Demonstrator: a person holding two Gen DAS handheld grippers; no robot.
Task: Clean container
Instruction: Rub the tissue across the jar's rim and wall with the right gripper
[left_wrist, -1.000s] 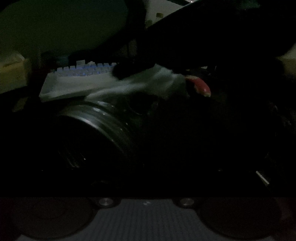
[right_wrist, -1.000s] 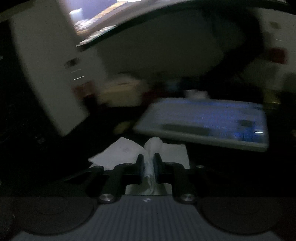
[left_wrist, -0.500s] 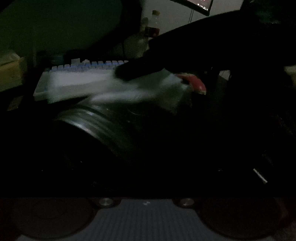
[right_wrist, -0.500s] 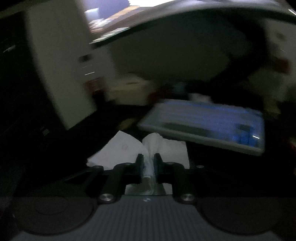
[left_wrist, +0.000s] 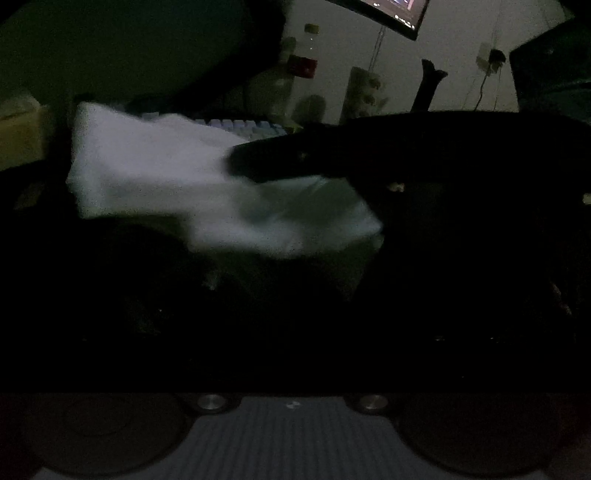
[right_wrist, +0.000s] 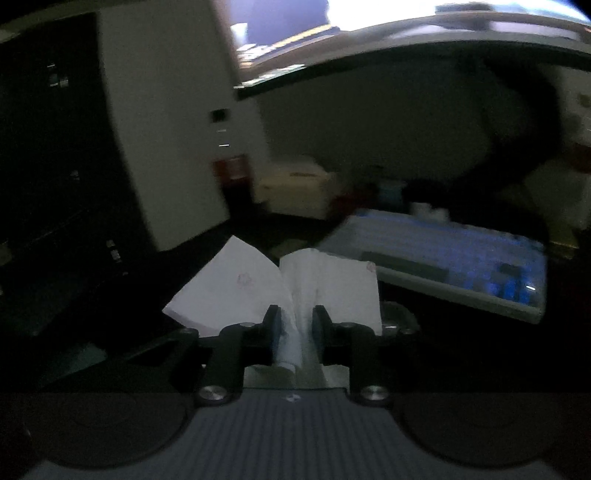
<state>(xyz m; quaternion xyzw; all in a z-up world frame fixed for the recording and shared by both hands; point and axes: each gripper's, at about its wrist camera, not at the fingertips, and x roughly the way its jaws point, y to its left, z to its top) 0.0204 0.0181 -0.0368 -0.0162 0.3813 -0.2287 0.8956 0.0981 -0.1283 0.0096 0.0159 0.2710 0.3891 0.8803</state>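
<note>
The scene is very dark. My right gripper (right_wrist: 295, 321) is shut on a white paper tissue (right_wrist: 258, 288), which fans out to both sides of the fingers. In the left wrist view the same tissue (left_wrist: 207, 192) spreads across the middle, with the right gripper's dark body (left_wrist: 369, 155) reaching in from the right. The container is lost in the dark below the tissue; I cannot make out its outline. My left gripper's fingers are not visible in the blackness, so its state is unclear.
A white keyboard with blue-lit keys (right_wrist: 443, 258) lies behind the tissue, and its top edge also shows in the left wrist view (left_wrist: 240, 125). A white computer tower (right_wrist: 166, 129) stands at the left. A monitor (left_wrist: 391, 14) hangs above.
The tissue has swung up and to the left in the left wrist view and now covers the container's metal rim, which showed earlier. The right view has shifted slightly.
</note>
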